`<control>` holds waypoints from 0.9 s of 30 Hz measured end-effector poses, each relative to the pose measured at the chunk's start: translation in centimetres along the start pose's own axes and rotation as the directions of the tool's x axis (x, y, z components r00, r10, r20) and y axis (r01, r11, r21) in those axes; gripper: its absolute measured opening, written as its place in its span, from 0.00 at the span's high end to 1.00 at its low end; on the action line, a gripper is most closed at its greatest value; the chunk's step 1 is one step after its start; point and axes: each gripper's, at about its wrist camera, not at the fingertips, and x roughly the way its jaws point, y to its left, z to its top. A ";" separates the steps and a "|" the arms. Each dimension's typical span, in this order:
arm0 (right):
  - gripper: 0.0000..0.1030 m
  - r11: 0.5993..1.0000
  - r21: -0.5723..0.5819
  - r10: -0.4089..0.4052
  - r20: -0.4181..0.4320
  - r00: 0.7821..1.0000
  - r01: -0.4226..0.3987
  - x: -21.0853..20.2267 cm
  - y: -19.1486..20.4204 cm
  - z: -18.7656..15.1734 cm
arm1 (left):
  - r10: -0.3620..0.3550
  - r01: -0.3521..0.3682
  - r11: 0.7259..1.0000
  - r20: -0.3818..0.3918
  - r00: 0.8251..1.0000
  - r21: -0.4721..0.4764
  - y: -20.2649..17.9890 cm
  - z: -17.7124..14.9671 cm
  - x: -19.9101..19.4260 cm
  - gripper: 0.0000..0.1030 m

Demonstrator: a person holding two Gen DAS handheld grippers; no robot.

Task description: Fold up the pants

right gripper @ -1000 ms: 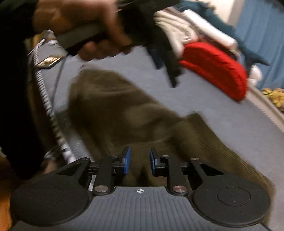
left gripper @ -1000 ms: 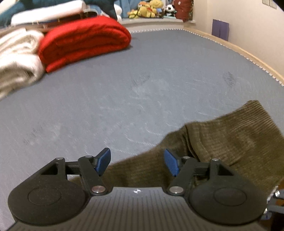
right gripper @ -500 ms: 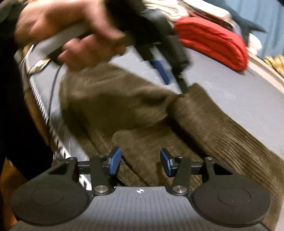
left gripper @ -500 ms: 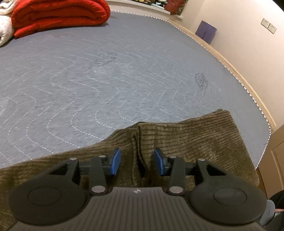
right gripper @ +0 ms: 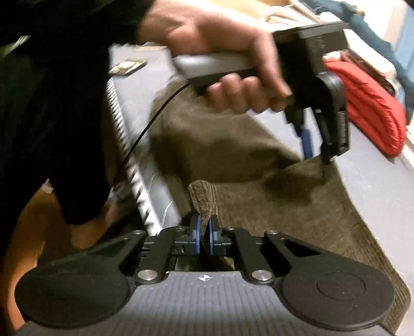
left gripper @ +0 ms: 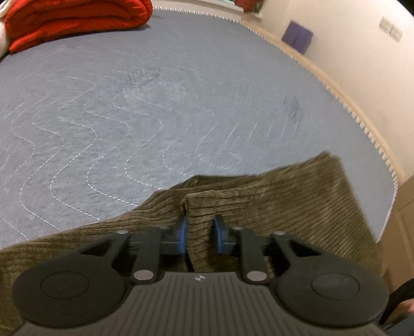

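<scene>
Olive corduroy pants (left gripper: pixel 284 201) lie at the near edge of the grey quilted bed (left gripper: pixel 155 116). In the left wrist view, my left gripper (left gripper: pixel 200 232) has a raised fold of the pants filling the gap between its blue pads; its jaws are closing on it. In the right wrist view, a hand (right gripper: pixel 227 51) holds that left gripper (right gripper: pixel 317 152) tip-down on the pants (right gripper: pixel 310 219). My right gripper (right gripper: pixel 203 235) is shut on a pinched edge of the pants by the bed's stitched border; a tuft of fabric sticks up between its pads.
A folded red blanket (left gripper: pixel 72 20) lies at the bed's far side, with pale bedding (right gripper: pixel 297 15) beyond the red blanket (right gripper: pixel 370 111). The bed's trimmed edge (left gripper: pixel 362 124) runs along a cream wall. A small dark flat object (right gripper: pixel 128 67) lies near the border. A dark sleeve (right gripper: pixel 64 103) fills the left.
The left gripper came down over the pants fold and its jaws narrowed around it. The right gripper opened wider, then shut on the pants edge.
</scene>
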 end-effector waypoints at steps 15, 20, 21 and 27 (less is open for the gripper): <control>0.42 0.516 0.731 -0.501 -0.166 0.849 0.447 -6.0 -13.6 -5.0 | 0.232 -0.265 0.934 0.157 0.960 0.239 -3.9 -1.1 -1.7 0.47; 0.26 0.205 0.845 -0.447 -0.368 0.815 0.494 -6.5 -17.2 -11.5 | 0.162 -0.223 0.936 0.231 0.959 0.272 -5.2 -1.6 -3.5 0.47; 0.26 0.177 0.852 -0.430 -0.384 0.817 0.493 -6.5 -17.4 -12.5 | 0.135 -0.201 0.938 0.237 0.962 0.281 -5.5 -1.7 -3.8 0.47; 0.21 0.174 0.835 -0.416 -0.418 0.808 0.522 -6.5 -17.2 -14.8 | 0.043 -0.114 0.932 0.208 0.977 0.343 -7.8 -2.3 -3.1 0.51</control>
